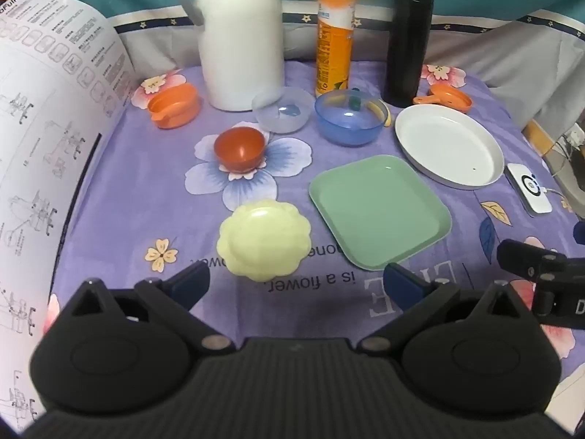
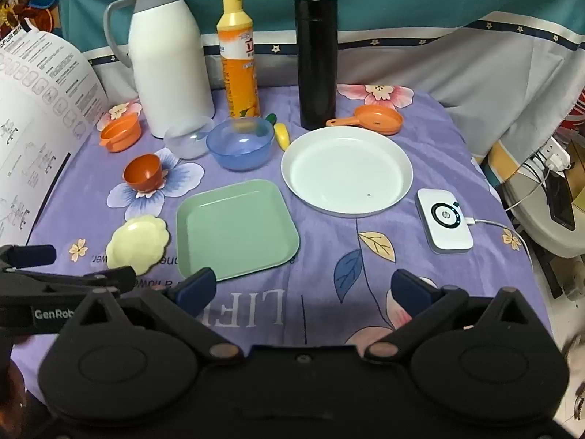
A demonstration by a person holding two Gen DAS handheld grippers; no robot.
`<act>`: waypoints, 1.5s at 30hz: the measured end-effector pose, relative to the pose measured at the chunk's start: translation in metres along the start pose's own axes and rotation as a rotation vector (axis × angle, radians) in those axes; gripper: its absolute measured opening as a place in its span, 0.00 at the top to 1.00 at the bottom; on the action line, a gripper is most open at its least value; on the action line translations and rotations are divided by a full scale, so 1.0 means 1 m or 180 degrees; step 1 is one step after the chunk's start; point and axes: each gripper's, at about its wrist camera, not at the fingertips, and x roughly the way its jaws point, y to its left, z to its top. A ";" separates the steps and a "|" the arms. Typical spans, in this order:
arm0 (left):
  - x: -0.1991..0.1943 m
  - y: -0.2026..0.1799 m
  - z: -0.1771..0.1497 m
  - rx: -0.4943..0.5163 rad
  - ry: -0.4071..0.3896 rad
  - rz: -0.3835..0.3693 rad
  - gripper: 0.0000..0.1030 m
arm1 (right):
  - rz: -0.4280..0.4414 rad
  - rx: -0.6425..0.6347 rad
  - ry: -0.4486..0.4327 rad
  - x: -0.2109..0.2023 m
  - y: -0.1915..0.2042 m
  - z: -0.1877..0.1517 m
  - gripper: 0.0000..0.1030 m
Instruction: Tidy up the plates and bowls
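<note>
Both claws, left claw (image 1: 298, 285) and right claw (image 2: 303, 289), hang wide open and empty near the bench's front edge, so a sloppy grab could flip that shallow green plate (image 2: 236, 228).

The surface (image 2: 431, 139) is covered by a purple flowered cloth, and nearest ahead of the left tool (image 1: 298, 285) a pale yellow scalloped dish (image 1: 265, 239) and a green square plate (image 1: 380, 210) are set side by side. Further ahead of the right tool (image 2: 303, 287) a white round plate (image 2: 347, 170) is laid, with a white charging puck (image 2: 444, 219) to its right. Beyond these are found a red bowl (image 2: 142, 172), a clear bowl (image 2: 188, 141), a blue bowl (image 2: 239, 142), two orange handled dishes (image 2: 120, 131), a white jug (image 2: 168, 58), an orange bottle (image 2: 239, 62) and a black flask (image 2: 317, 62).
</note>
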 end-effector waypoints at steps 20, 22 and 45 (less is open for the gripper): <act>-0.002 0.009 -0.003 -0.0069 0.0015 0.0106 0.00 | 0.0021 0.0025 0.0063 0.001 0.003 0.000 0.00; -0.003 0.008 -0.003 -0.0056 0.0014 0.0122 0.00 | 0.0025 0.0016 0.0064 0.000 0.005 -0.001 0.00; 0.001 0.010 -0.004 -0.0010 0.0039 0.0173 0.00 | 0.0063 0.0016 0.0160 0.006 0.004 0.000 0.00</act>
